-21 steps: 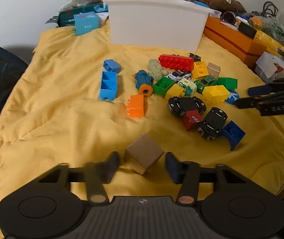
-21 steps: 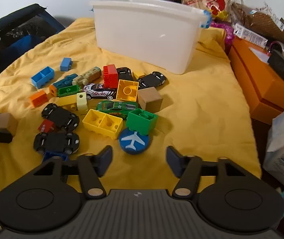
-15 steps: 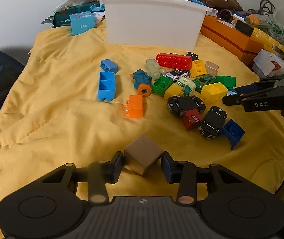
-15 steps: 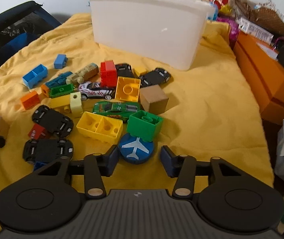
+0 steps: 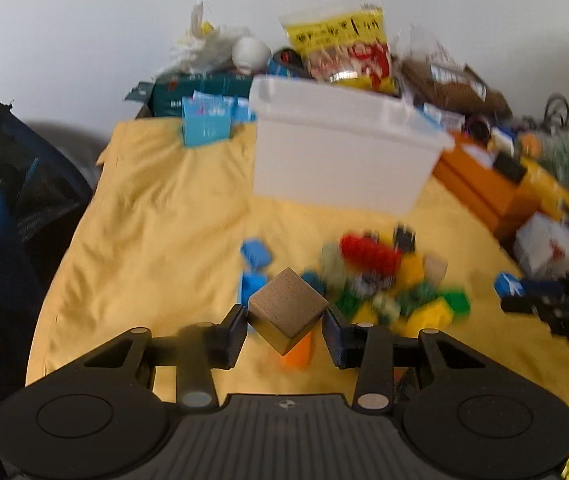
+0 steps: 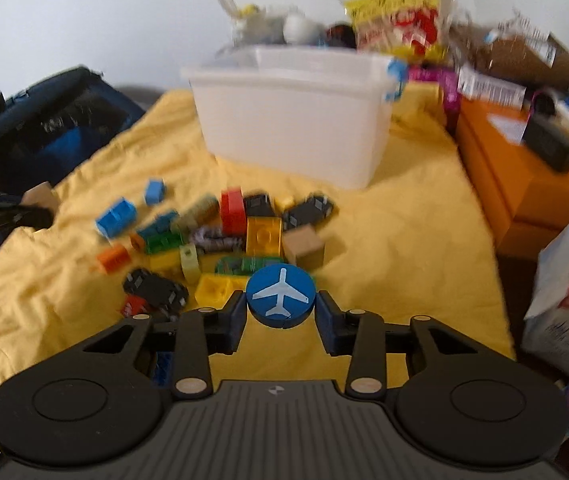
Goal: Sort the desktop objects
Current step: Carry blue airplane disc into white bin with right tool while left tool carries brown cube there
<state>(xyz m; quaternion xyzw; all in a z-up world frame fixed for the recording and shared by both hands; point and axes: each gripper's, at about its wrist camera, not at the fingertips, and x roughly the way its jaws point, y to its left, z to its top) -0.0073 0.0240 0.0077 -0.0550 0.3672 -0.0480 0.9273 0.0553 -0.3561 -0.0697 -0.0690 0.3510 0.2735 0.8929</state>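
My left gripper (image 5: 286, 326) is shut on a brown wooden cube (image 5: 288, 314), held tilted above the yellow cloth (image 5: 156, 216). My right gripper (image 6: 280, 314) is shut on a blue round disc with a white plane (image 6: 280, 295), also lifted off the cloth. A blurred heap of coloured bricks and toy cars (image 5: 384, 280) lies on the cloth in front of a white plastic bin (image 5: 344, 156). In the right wrist view the same heap (image 6: 220, 240) lies ahead and the white plastic bin (image 6: 292, 116) stands behind it. The left gripper with its cube (image 6: 38, 197) shows at the far left there.
Orange boxes (image 6: 524, 184) line the right side. Snack bags and clutter (image 5: 344, 52) stand behind the bin. A dark blue bag (image 6: 44, 128) sits off the left edge of the cloth. A second brown cube (image 6: 304, 246) rests beside the heap.
Both grippers have closed and lifted: the left raised the brown cube off the cloth, the right picked up the plane disc. Both views now tilt up toward the bin.
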